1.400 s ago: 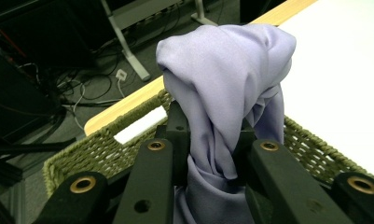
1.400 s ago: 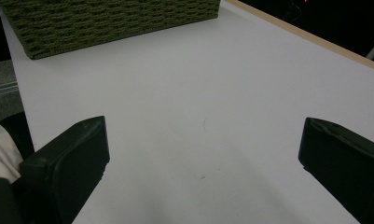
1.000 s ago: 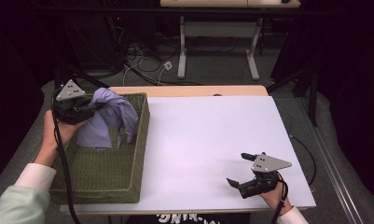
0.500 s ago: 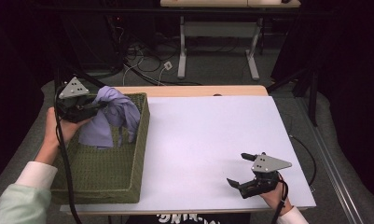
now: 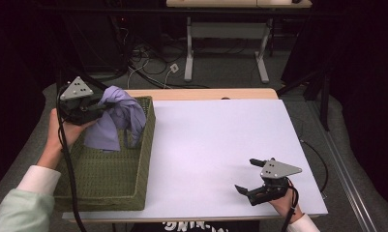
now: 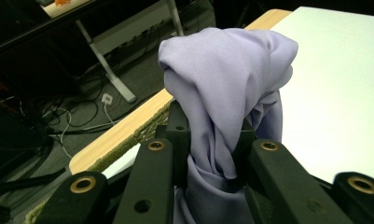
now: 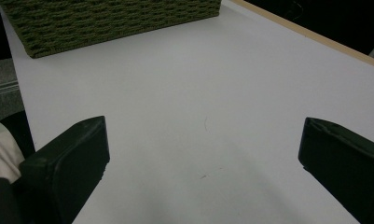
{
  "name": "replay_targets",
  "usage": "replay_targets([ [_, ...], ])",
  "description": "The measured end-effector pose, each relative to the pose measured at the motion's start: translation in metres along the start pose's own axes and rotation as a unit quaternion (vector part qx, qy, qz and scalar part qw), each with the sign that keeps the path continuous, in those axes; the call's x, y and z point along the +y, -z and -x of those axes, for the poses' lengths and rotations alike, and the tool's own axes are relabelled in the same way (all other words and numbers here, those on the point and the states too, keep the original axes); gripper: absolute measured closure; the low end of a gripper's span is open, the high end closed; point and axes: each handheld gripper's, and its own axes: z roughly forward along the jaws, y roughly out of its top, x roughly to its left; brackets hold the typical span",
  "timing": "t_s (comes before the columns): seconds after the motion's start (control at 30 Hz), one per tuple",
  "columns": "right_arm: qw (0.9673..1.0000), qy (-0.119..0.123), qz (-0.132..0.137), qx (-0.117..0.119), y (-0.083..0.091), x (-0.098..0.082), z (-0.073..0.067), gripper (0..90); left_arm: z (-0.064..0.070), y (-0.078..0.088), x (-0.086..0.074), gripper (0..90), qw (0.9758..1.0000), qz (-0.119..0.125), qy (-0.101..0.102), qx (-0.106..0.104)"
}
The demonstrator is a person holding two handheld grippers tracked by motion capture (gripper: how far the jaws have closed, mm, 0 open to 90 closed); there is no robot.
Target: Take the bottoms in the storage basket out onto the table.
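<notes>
A: Where's the cloth [image 5: 118,118] rel. to the fingers?

B: Pinched right betw. the left gripper [image 5: 96,112] pads. In the left gripper view the lilac fabric [image 6: 226,107] is squeezed in the gap, jaws clamped tight on a bunched fold, w/ a lump bulging up past the tips and the rest dropping below them.

A: Long axis?

B: Roughly vertical. It hangs down from the pinch into the green woven basket [image 5: 109,186], so the tail is below the fingers, inside the basket's far end. Upper part drapes over the far right corner of the rim.

A: Clear of the basket yet?

B: No, I'd say the lower end is inside, touching or near the inner wall; can't tell if it touches the bottom.

A: Other hand?

B: Right gripper [image 5: 252,176] sits well apart, low over the white tabletop [image 5: 211,145] at the near right edge. Jaws spread wide, nothing betw. them; its own view shows bare table betw. the pads [image 7: 68,158], basket [image 7: 110,21] far ahead.

A: So which is nearer?

B: Left, obv., it has the cloth. Table lies to the right of the fingers, across the rim. My guess: the cloth's tail must get above that rim before it goes sideways, else it'll drag.
</notes>
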Motion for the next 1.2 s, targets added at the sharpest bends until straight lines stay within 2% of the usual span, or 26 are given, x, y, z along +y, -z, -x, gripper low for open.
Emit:
replay_targets([
  [0.47, 1.0000, 0.000, 0.002, 0.000, 0.001, 0.000, 0.000, 1.5, 0.007, -0.001, 0.014, 76.9, 0.9998, 0.013, 0.000, -0.016],
  [0.67, 1.0000, -0.002, 0.003, 0.000, 0.001, 0.000, 0.001, 1.4, 0.012, -0.004, 0.019, 77.0, 0.9996, 0.015, -0.011, -0.021],
  [1.2, 1.0000, -0.004, 0.003, 0.000, 0.001, 0.000, 0.001, 0.5, 0.025, -0.010, 0.030, 77.0, 0.9984, 0.034, -0.021, -0.039],
])
